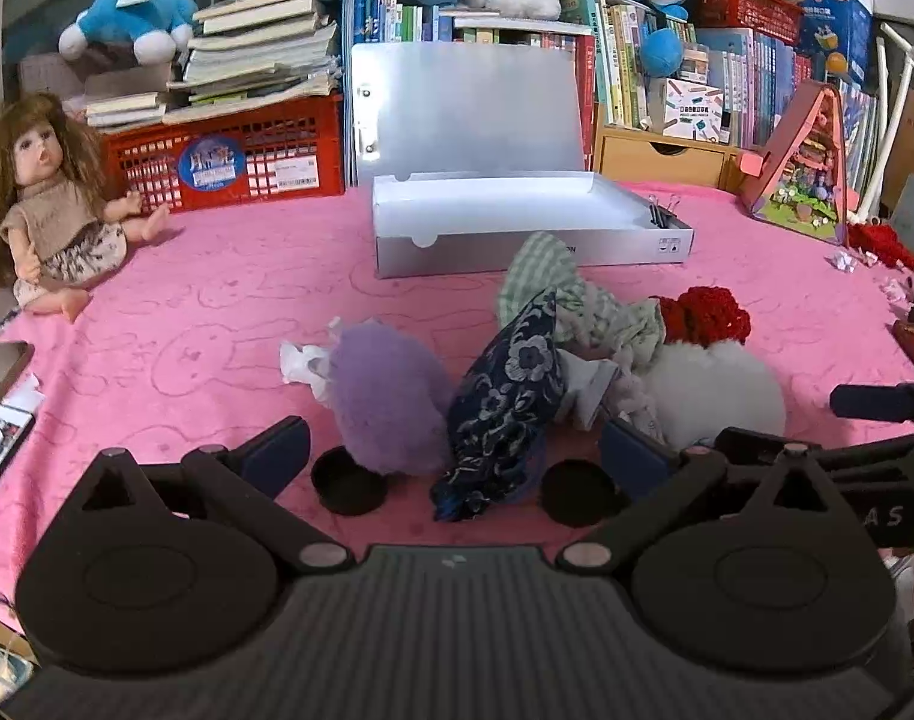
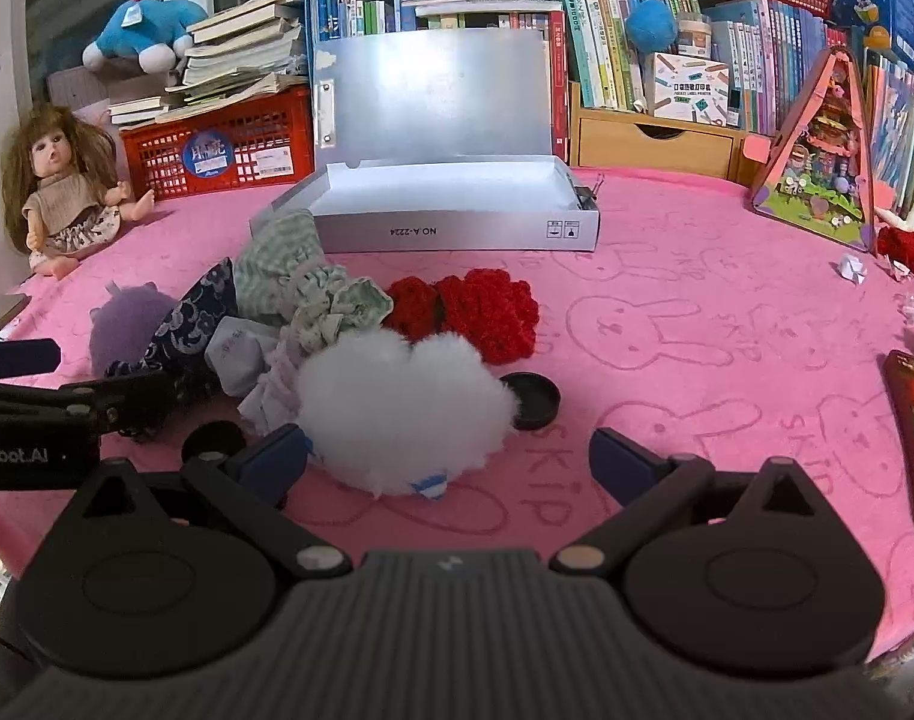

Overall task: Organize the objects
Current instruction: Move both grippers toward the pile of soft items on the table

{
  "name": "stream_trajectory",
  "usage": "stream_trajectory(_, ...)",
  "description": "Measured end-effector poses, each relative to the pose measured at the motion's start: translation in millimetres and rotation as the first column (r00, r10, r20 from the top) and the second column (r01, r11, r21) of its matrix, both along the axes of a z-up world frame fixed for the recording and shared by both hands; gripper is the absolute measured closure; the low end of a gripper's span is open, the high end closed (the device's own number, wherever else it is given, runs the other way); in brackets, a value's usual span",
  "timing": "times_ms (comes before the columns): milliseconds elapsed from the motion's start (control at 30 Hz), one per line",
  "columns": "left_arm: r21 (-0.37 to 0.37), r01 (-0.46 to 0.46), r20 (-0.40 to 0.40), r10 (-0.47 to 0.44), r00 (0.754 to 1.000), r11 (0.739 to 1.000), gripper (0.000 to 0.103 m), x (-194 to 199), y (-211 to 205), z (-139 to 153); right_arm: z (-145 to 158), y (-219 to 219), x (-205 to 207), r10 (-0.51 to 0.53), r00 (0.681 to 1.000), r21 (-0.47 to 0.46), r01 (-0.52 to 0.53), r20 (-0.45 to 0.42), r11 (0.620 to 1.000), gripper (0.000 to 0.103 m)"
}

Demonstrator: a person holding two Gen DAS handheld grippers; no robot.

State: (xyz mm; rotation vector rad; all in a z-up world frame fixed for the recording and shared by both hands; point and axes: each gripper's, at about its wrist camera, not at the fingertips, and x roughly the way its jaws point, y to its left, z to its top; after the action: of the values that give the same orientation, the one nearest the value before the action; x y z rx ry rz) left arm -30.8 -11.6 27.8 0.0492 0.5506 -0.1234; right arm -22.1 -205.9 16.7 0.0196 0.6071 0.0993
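Observation:
A heap of soft things lies on the pink cloth: a purple pompom [image 1: 390,402], a navy floral pouch [image 1: 505,414], green checked cloth [image 1: 571,300], a red woolly piece [image 1: 709,312] and a white pompom [image 1: 715,396]. My left gripper [image 1: 457,456] is open, its fingers on either side of the purple pompom and the pouch. My right gripper [image 2: 450,462] is open and empty; the white pompom [image 2: 396,414] lies by its left finger. An open silver box [image 1: 535,240] stands behind the heap, and it shows in the right wrist view [image 2: 457,228] too.
Two black round lids [image 1: 348,480] [image 1: 577,492] lie near the left gripper. A doll [image 1: 54,204] sits at the left. A red crate [image 1: 228,156], books and plush toys line the back. A pink toy house [image 1: 811,174] stands at the right.

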Motion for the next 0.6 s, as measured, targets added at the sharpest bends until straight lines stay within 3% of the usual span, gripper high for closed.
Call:
stream_trajectory(133,0.012,-0.005,0.024,0.005,1.000,1.000,0.001,-3,1,1,-1,2,0,0.008,1.000,-0.014,-0.008,-0.002,1.000,0.000)
stream_trajectory(400,-0.003,-0.005,0.044,0.005,0.999,1.000,0.018,-4,5,6,-2,12,4,0.023,1.000,-0.055,-0.023,0.004,0.998,0.002)
stream_trajectory(600,-0.008,-0.003,0.039,0.003,0.999,1.000,0.021,-4,5,5,-7,19,11,0.039,0.999,-0.074,-0.040,-0.005,0.997,0.005)
